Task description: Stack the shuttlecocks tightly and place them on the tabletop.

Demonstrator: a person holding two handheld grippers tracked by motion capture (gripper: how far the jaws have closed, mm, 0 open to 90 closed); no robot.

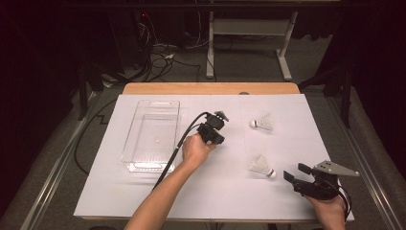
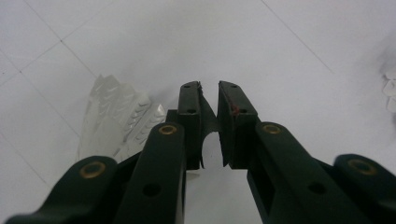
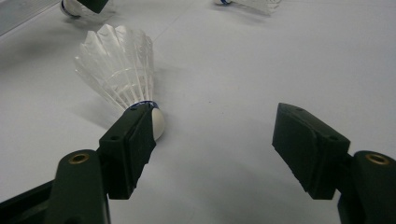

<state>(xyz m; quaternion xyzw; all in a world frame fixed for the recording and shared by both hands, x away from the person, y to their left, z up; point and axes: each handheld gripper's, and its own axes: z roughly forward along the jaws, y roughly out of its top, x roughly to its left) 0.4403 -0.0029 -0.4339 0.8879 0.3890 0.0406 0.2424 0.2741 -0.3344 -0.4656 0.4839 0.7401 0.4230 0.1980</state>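
White-feathered shuttlecocks are lying loose on the tabletop (image 1: 201, 196) beside the clear plastic bin (image 1: 143, 103), which is sitting empty, so the collecting looks barely begun. Left hand-held gripper (image 2: 209, 88), jaws nearly closed and gripping nothing, is hovering beside one shuttlecock (image 2: 116, 114). Right hand-held gripper (image 3: 224, 123) is gaping wide, the nearest shuttlecock (image 3: 119, 70) touching one pad.

Right gripper (image 3: 215, 140) jaws wide apart, nothing between them. White feathered shuttlecock with a cork tip (image 3: 119, 70) lies on the white table surface (image 3: 243, 60), tip just behind the left jaw, feathers fanning away.
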